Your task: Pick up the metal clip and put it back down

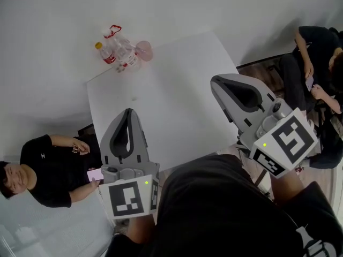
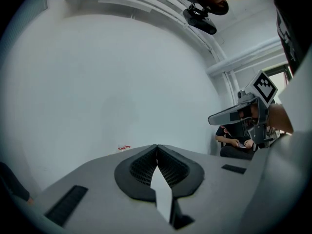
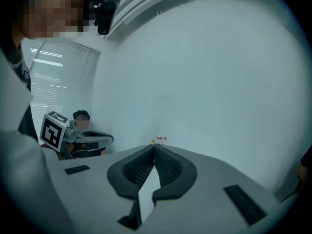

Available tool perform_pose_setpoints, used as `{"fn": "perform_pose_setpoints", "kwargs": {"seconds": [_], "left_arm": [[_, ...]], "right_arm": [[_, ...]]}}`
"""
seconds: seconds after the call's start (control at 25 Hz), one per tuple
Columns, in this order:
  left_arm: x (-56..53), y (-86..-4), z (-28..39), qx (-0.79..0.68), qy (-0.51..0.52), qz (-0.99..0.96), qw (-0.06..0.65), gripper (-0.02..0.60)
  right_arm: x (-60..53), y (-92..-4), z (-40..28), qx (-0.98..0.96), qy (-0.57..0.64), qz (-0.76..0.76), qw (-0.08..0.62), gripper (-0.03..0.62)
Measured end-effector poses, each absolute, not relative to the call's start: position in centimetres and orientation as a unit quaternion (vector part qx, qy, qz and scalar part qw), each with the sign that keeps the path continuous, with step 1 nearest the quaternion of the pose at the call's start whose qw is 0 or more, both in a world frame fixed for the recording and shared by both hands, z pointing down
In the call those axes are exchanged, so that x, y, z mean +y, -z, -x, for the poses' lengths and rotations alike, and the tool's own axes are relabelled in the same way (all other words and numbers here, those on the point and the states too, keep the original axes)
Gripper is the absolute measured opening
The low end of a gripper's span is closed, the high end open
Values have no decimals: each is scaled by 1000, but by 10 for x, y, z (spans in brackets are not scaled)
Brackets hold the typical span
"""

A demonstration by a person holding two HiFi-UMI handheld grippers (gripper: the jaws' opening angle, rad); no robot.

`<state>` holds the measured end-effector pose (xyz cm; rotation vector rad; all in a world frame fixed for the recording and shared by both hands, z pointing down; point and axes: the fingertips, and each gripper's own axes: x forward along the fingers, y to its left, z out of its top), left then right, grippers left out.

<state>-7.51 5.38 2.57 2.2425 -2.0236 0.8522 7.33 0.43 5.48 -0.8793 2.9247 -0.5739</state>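
My left gripper (image 1: pixel 128 113) is held over the near left part of the white table (image 1: pixel 177 63), its jaws shut and empty. My right gripper (image 1: pixel 216 81) hovers over the table's near right edge, also shut with nothing in it. In the left gripper view the left gripper (image 2: pixel 157 146) has its tips together and points at a bare wall, and in the right gripper view the right gripper (image 3: pixel 154 147) does the same. A tiny pale speck (image 1: pixel 134 97) lies on the table beyond the left gripper; it is too small to tell whether it is the metal clip.
Several plastic bottles (image 1: pixel 119 50) with red caps and a pink cup (image 1: pixel 143 50) stand at the table's far left corner. A seated person in black (image 1: pixel 51 170) holds a pink phone at the left. Another person in black (image 1: pixel 316 63) sits at the right.
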Motion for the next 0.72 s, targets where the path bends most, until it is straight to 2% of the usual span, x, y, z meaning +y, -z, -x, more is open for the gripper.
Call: {"fn": "perform_pose_setpoints", "kwargs": {"seconds": [0.72], "left_arm": [[49, -21, 69, -639, -274, -719, -8, 20]], "right_arm": [[6, -44, -69, 948, 172, 268, 22, 20]]}}
